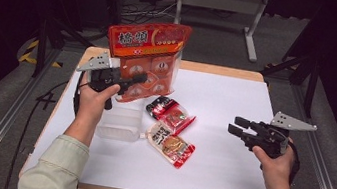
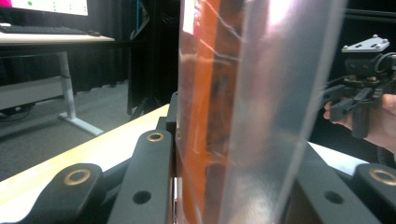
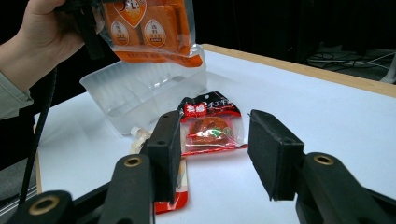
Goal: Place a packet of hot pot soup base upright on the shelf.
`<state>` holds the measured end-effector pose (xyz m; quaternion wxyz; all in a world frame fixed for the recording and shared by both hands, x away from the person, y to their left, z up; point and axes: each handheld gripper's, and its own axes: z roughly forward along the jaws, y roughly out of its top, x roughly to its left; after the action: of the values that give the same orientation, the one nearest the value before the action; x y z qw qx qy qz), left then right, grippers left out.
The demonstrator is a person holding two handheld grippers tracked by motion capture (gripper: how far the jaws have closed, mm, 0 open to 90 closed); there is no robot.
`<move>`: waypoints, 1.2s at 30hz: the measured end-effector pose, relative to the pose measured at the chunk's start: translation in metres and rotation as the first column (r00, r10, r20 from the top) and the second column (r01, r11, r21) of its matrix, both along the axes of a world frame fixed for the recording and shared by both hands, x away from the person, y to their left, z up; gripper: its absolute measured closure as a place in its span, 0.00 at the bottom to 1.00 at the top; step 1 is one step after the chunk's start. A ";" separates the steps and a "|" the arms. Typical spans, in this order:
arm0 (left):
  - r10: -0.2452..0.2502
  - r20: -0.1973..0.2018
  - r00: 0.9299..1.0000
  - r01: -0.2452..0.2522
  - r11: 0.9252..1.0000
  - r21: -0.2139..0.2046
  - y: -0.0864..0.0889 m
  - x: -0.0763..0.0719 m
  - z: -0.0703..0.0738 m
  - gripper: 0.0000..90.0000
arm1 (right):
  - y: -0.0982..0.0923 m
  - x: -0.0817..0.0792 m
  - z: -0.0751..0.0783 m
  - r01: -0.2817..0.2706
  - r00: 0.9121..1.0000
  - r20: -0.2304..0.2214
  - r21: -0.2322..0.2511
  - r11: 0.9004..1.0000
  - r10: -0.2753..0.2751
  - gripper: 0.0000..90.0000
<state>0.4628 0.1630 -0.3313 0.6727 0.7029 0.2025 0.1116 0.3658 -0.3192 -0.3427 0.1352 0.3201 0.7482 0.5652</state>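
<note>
two grippers at white table [image 1: 225,174]. left gripper [image 1: 134,78] pinching big orange bag [image 1: 148,51], lifted above clear tray [image 1: 119,122]; right gripper [image 1: 235,126] spread, empty. better to keep bag upright, lower slowly; two small packets [image 1: 171,130] beside tray.

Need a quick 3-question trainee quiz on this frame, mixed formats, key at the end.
1. True or false: the right hand-held gripper is shut on a packet.
2. What does the left hand-held gripper hold? A) orange snack bag B) clear plastic tray C) nothing
3. How many small snack packets lie flat on the white table?

Key: 1 false, it is open; 2 A; 3 two, one red-black, one beside the tray.
</note>
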 end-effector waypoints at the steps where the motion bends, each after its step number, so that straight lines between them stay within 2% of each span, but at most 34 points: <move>1: 0.009 0.007 1.000 -0.009 1.000 0.003 0.001 0.001 0.000 0.79 | 0.000 0.000 0.000 0.001 1.000 -0.001 0.001 1.000 -0.001 0.61; 5: 0.031 0.010 0.999 -0.031 1.000 -0.007 0.004 0.005 -0.002 0.79 | -0.001 0.000 -0.001 -0.002 1.000 -0.005 0.007 1.000 0.002 0.61; 14: 0.102 -0.011 0.995 -0.102 0.995 -0.020 0.023 0.015 -0.007 0.79 | -0.002 0.000 -0.003 -0.011 1.000 -0.009 0.011 1.000 0.011 0.61; 22: 0.137 -0.020 0.990 -0.137 0.991 -0.004 0.034 0.022 -0.014 0.79 | -0.006 -0.006 -0.004 -0.001 1.000 -0.014 0.017 1.000 0.001 0.61; 29: 0.172 -0.041 0.984 -0.172 0.985 0.002 0.043 0.029 -0.023 0.79 | -0.009 -0.009 -0.006 0.011 1.000 -0.022 0.017 1.000 -0.010 0.61; 34: 0.202 -0.079 0.976 -0.203 0.979 -0.005 0.045 0.035 -0.028 0.79 | -0.011 -0.012 -0.008 0.017 1.000 -0.024 0.013 1.000 -0.017 0.61; 36: 0.211 -0.081 0.974 -0.212 0.977 -0.005 0.045 0.036 -0.030 0.79 | -0.012 -0.012 -0.008 0.019 1.000 -0.023 0.013 1.000 -0.018 0.61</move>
<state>0.4985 0.2080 -0.3608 0.6531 0.6767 0.3035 0.1532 0.3534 -0.3316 -0.3507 0.1296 0.3343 0.7428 0.5653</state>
